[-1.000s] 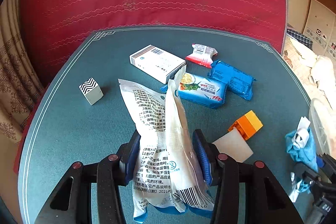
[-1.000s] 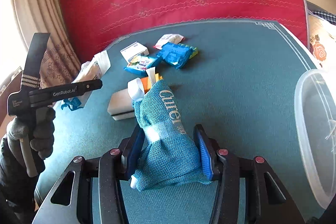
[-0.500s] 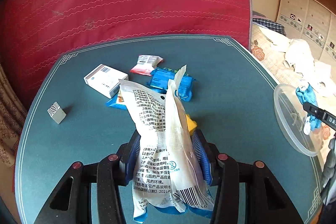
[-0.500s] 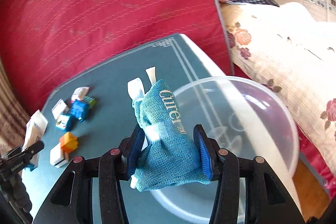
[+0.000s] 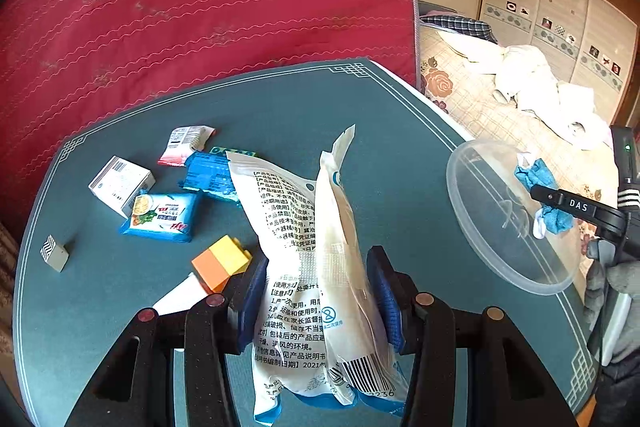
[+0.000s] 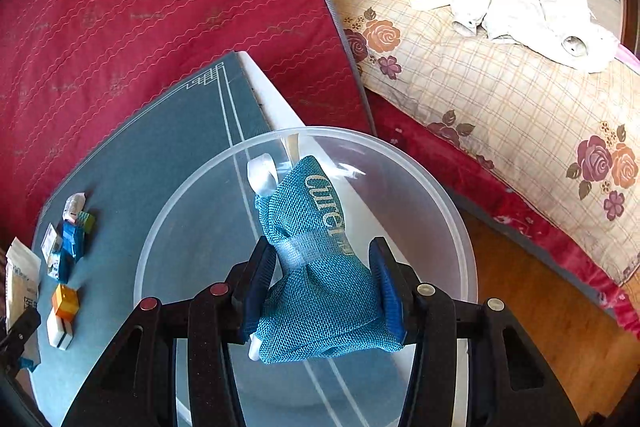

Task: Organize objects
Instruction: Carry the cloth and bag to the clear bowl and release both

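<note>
I see: pouch glossy plastic film | blue bag coarse woven cloth | bowl clear smooth plastic (slightly frosted) | bench matt.

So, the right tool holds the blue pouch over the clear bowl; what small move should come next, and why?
Probably lower it a little and open the right tool. The blue pouch is already above the inside of the clear bowl, clamped between both pads, and the bowl looks empty, so it should land inside.
</note>
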The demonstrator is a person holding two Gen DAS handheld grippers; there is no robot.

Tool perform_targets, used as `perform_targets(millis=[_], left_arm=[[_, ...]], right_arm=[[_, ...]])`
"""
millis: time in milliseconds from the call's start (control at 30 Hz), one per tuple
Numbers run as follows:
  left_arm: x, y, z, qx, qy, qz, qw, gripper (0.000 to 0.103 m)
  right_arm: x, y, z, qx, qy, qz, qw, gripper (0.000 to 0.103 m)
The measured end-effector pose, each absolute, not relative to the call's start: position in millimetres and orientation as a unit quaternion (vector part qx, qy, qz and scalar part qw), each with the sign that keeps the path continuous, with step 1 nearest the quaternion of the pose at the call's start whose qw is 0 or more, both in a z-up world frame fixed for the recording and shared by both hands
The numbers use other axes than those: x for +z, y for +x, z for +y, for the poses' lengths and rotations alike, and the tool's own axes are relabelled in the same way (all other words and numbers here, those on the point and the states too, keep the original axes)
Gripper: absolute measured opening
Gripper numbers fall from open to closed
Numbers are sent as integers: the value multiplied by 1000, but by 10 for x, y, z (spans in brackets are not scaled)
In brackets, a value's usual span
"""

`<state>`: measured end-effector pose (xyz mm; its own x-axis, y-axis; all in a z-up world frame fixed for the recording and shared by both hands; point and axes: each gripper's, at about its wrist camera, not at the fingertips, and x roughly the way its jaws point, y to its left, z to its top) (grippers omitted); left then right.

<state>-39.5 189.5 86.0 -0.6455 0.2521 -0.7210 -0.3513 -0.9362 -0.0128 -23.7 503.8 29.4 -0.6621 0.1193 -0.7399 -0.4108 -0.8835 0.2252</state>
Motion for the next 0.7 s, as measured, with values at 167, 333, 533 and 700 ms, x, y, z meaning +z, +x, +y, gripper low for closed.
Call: perform_targets(millis=[167,333,533,700], left_arm=[[839,-406,2058,900,-391,66,182,52],[827,-395,2207,896,-393,71,194,52],[823,-446,2430,888,-400,70,218,52],[814,-440,2744,879,-402,79,244,52]], right_arm=[[266,-216,5148,882,-392,211,152,57],[364,-163,5209,886,-379,213,163,59],[548,-80,5214,893,-354,223,163,60],[726,-1,5193,903,-329,221,165,60]])
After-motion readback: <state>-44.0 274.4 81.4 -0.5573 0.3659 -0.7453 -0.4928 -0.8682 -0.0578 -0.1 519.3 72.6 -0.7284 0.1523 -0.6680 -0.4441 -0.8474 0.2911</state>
